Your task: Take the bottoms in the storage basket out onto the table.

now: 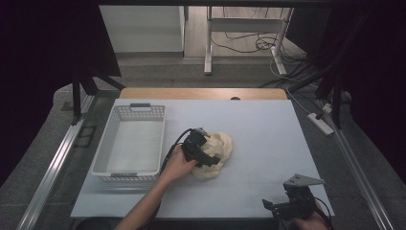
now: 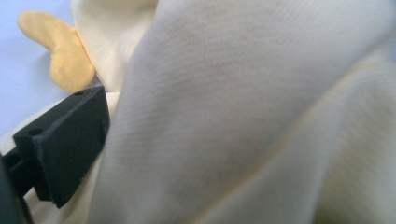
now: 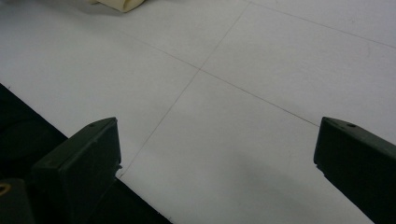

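No text, label or number can be read anywhere, as far as the dim views allow.

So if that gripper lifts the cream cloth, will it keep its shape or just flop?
The cream cloth lies crumpled in soft folds, so it would probably droop. It looks thin, likely light. With the left gripper open against it, a fold might slip free.
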